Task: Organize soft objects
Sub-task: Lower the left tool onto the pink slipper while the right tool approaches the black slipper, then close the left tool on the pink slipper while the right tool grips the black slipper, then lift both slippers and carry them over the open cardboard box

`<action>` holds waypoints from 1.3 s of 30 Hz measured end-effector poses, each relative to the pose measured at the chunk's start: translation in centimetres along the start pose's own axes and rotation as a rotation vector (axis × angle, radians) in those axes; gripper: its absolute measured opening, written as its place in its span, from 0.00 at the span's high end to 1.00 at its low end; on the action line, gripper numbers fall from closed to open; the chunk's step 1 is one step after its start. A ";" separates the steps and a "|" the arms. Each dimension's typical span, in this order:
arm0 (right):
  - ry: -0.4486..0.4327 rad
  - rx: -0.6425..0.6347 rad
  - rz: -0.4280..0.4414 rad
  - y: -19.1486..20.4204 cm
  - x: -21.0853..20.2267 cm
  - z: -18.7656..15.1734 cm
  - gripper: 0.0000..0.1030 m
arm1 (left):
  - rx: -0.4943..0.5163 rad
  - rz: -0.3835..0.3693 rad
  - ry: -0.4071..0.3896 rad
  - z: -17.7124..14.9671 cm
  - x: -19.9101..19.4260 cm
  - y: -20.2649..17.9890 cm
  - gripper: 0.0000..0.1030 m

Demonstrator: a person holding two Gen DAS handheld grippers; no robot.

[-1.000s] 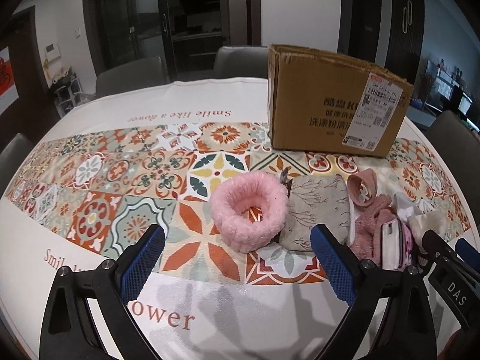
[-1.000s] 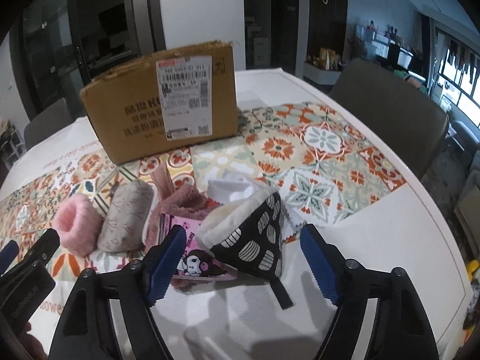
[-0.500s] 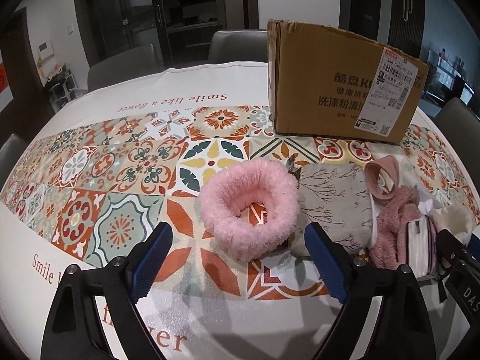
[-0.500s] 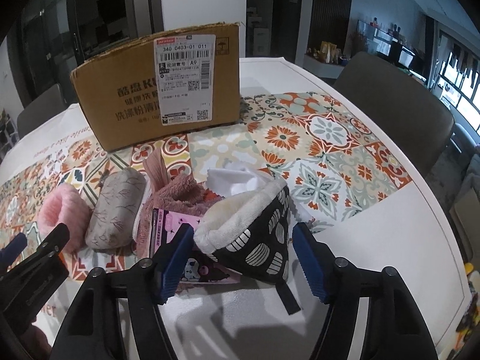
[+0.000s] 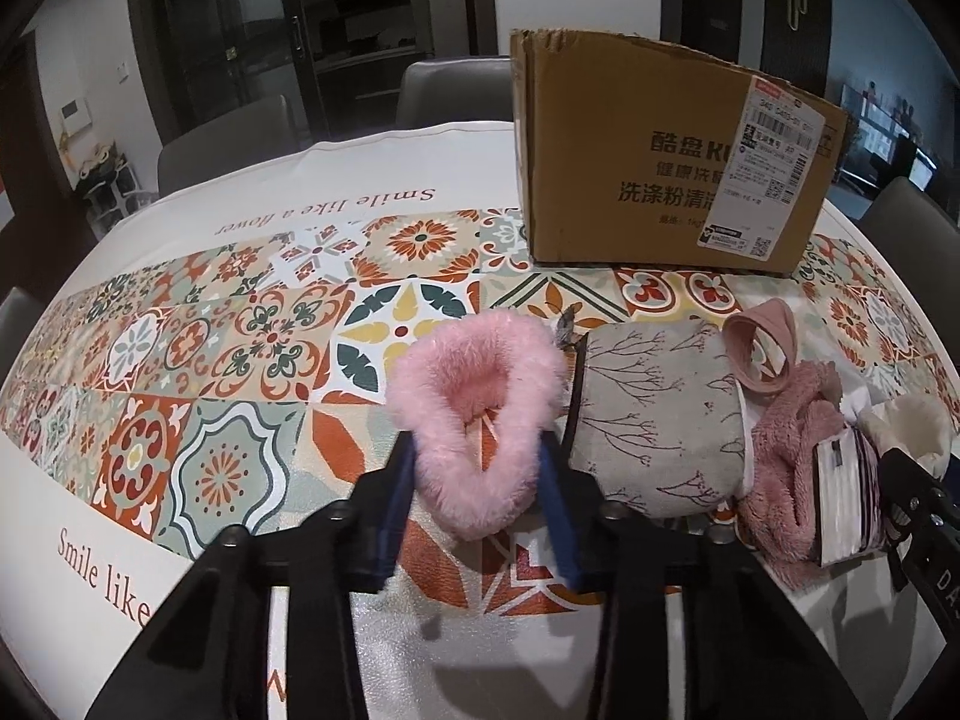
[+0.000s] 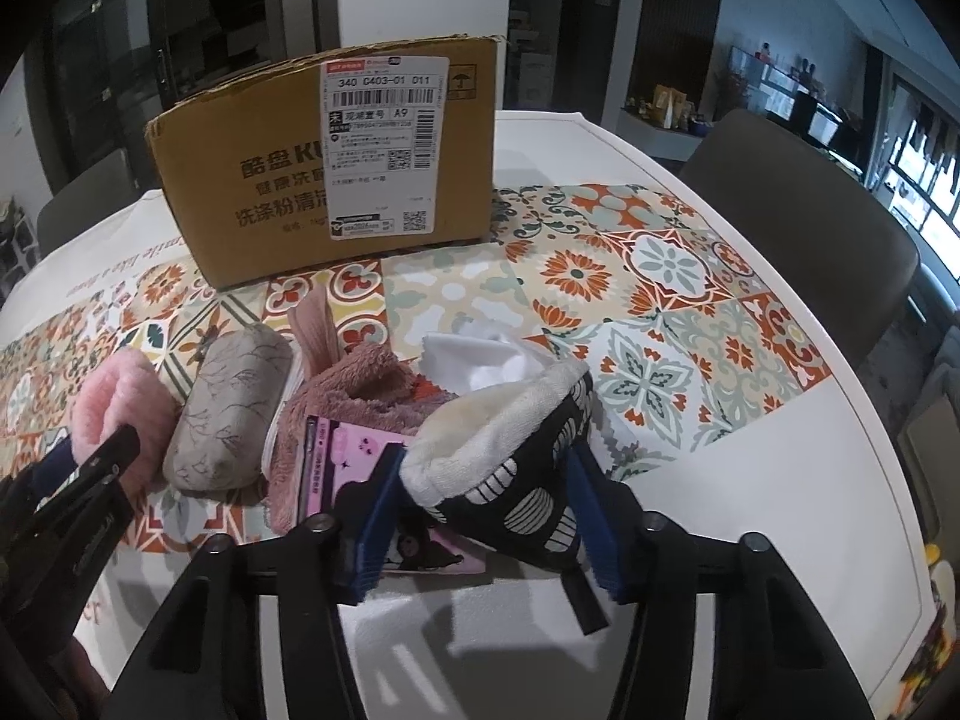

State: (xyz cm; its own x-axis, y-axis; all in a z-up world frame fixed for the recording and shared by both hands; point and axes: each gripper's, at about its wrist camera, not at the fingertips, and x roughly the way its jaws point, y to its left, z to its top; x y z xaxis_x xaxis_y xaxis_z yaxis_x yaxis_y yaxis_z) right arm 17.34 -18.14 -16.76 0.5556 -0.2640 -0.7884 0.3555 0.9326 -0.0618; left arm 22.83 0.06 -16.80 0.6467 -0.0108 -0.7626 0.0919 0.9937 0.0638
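A row of soft things lies on the patterned tablecloth. My left gripper point(image 5: 477, 480) is shut on the near side of a fluffy pink ring point(image 5: 477, 414), squeezing it narrow. To its right lie a grey branch-print pouch point(image 5: 654, 414), a pink fleece piece point(image 5: 792, 450) and a pink card pack point(image 6: 354, 456). My right gripper point(image 6: 486, 510) is shut on a black-and-white patterned pouch with cream lining point(image 6: 510, 462). A brown cardboard box point(image 6: 336, 162) stands behind the row; it also shows in the left wrist view point(image 5: 666, 168).
White cloth point(image 6: 480, 354) lies behind the patterned pouch. Grey chairs point(image 6: 804, 228) stand around the round table, whose white edge point(image 6: 864, 480) runs close on the right. My left gripper shows at the left of the right wrist view point(image 6: 66, 498).
Both grippers moved forward and closed: the left one around the pink ring, the right one around the patterned pouch. The ring is now squeezed narrow.
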 end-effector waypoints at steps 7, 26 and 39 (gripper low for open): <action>0.012 -0.005 0.014 -0.8 -0.3 -0.1 0.60 | 0.042 -0.028 0.001 -0.4 -1.0 -0.9 0.73; -0.090 -0.078 0.059 -2.9 -4.7 0.0 0.66 | 0.081 -0.076 -0.113 0.0 -7.4 -3.0 0.74; -0.231 -0.140 0.153 -3.8 -9.4 2.3 0.66 | 0.081 -0.075 -0.222 2.4 -13.0 -3.6 0.74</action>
State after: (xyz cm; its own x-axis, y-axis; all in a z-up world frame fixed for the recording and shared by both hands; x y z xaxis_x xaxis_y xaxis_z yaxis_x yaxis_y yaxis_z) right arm 12.48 -19.78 -7.76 0.7569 -0.1516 -0.6357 0.1561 0.9865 -0.0493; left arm 15.95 -3.60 -5.56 0.7856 -0.1177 -0.6075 0.2010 0.9770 0.0707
